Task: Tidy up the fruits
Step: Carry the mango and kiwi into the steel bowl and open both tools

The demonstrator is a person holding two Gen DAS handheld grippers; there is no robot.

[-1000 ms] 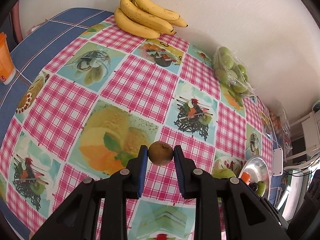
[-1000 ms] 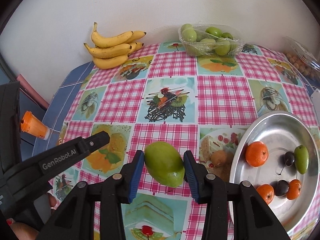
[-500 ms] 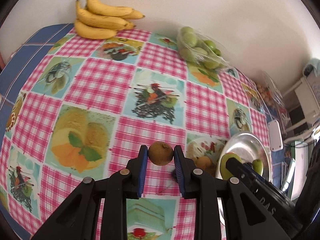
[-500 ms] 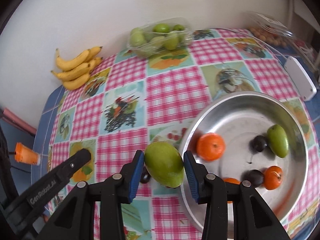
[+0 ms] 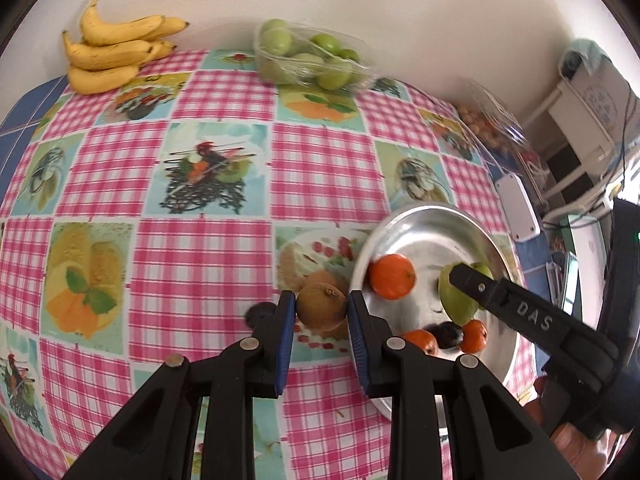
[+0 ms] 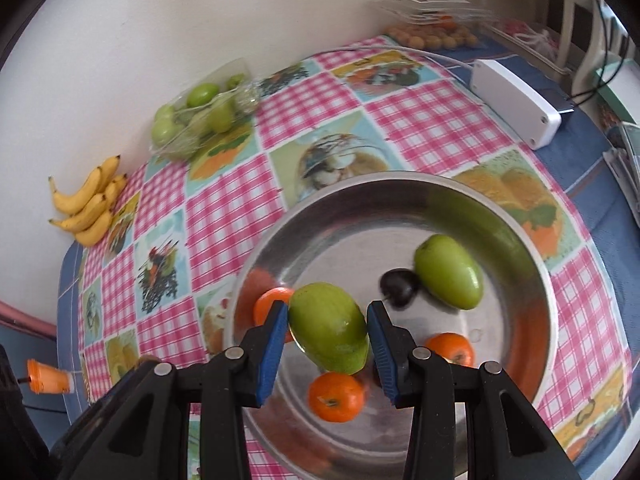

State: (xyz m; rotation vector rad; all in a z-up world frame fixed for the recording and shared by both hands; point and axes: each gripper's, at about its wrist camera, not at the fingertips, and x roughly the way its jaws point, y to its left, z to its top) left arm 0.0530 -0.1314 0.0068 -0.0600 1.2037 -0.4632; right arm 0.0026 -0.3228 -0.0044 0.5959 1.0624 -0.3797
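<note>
My right gripper (image 6: 327, 334), clamped on the mango (image 6: 328, 332), has swung over the bowl (image 6: 532, 264); my left gripper (image 5: 322, 308) brings the kiwi (image 5: 322, 306), pinched tight, to the bowl's near-left rim. Drop-off next.

A plain off-white wall (image 5: 400, 8) runs behind the table (image 6: 592, 184), meeting its far edge. The table carries a blue cloth overlaid by a pink-checked tablecloth (image 5: 208, 264) printed with pictures of fruit and desserts. Beyond the table's right end stands white furniture (image 5: 588, 92) with thin rails, partly draped in pale fabric, with dark cables (image 6: 600, 80) hanging beside it. Soft, even light falls across the scene, without hard shadows.
</note>
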